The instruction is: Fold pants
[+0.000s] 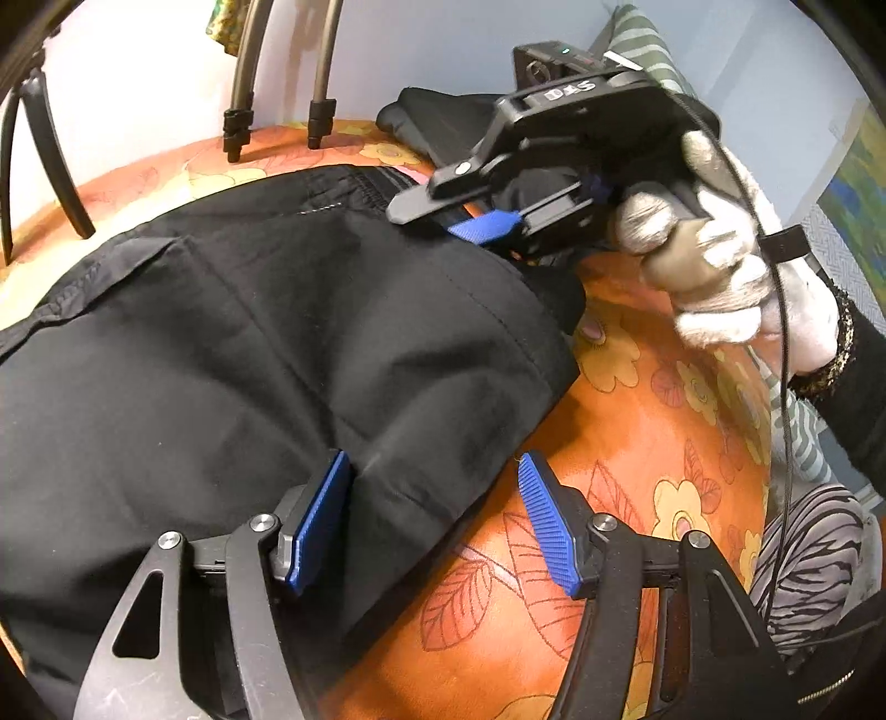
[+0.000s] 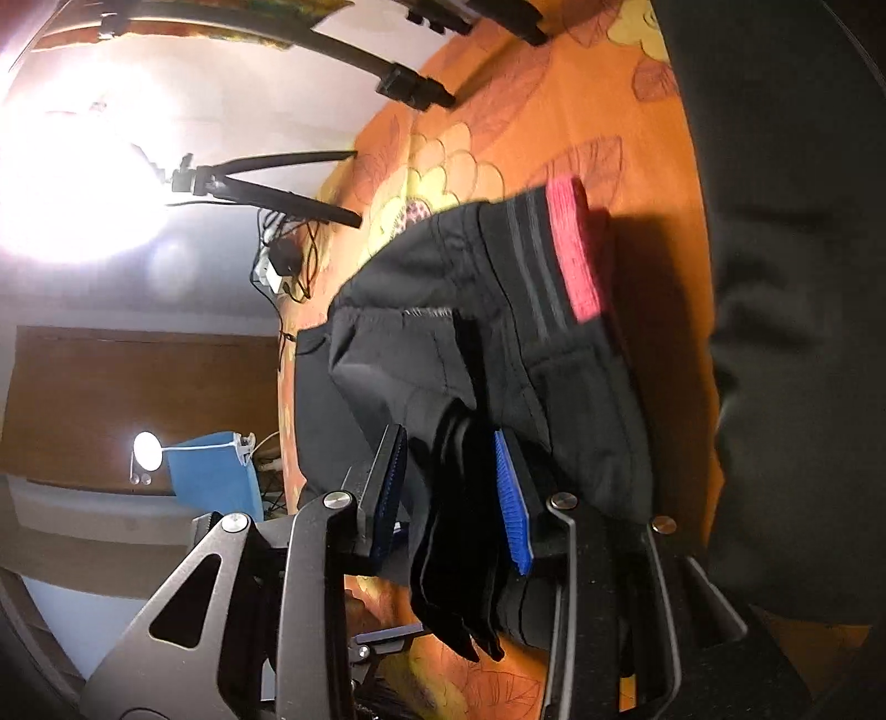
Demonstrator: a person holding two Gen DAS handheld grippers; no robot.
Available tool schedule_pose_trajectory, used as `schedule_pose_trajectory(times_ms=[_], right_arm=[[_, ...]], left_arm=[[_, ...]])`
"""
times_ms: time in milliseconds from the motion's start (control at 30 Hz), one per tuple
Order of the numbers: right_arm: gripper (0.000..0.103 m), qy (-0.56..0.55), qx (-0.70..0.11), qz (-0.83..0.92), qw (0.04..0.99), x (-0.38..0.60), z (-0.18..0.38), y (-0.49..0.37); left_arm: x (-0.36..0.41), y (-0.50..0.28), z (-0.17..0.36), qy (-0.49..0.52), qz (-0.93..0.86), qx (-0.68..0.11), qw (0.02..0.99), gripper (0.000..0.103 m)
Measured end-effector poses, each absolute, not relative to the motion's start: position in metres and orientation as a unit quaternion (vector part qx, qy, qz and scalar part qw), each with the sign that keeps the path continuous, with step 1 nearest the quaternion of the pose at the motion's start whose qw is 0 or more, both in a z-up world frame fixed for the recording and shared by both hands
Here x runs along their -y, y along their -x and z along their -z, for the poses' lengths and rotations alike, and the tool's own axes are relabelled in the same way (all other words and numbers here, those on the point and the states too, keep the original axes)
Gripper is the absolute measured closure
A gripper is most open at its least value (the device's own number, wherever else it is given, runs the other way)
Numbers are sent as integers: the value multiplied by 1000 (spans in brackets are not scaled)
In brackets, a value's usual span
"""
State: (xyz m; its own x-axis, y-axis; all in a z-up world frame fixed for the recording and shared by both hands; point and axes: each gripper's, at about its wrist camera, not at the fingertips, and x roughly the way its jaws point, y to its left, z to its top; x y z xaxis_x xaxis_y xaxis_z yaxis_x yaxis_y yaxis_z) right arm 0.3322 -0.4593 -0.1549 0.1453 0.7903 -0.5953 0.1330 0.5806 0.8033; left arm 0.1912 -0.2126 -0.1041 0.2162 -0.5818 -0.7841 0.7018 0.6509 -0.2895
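Note:
Black pants (image 1: 266,343) lie spread on an orange flowered cloth (image 1: 637,443). My left gripper (image 1: 434,520) is open, its blue pads astride the pants' near right edge, fabric between them but not clamped. My right gripper (image 1: 476,221), held by a white-gloved hand (image 1: 720,249), is tilted on its side at the pants' far right edge. In the right wrist view, a thick fold of black fabric (image 2: 454,498) hangs between the right gripper's (image 2: 451,487) blue pads, which stand apart with a gap. The waistband with grey stripes and a pink band (image 2: 570,249) shows beyond.
Black tripod legs (image 1: 277,83) stand on the cloth at the back. Another dark garment (image 1: 437,122) lies at the far edge. A striped cushion (image 1: 642,44) is behind it. A bright lamp (image 2: 72,166) and cables (image 2: 282,260) show in the right wrist view.

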Motion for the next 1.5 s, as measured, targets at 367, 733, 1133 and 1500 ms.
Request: schedule_pose_trajectory(times_ms=[367,733,1133,1500], right_arm=[[69,-440,-564,-241,656,468,149,-351],[69,-128,-555,-276,774,407,117,-371],[97,-19,-529,-290,797,378,107,-338],[98,-2,-462,-193,866,415,50,-359]], left_arm=[[210,-190,106,-64,417,-470,775,41],[208,-191,108,-59,421,-469,774,41],[204,-191,109,-54,428,-465,773,41],[202,-191,110,-48,429,-467,772,41]])
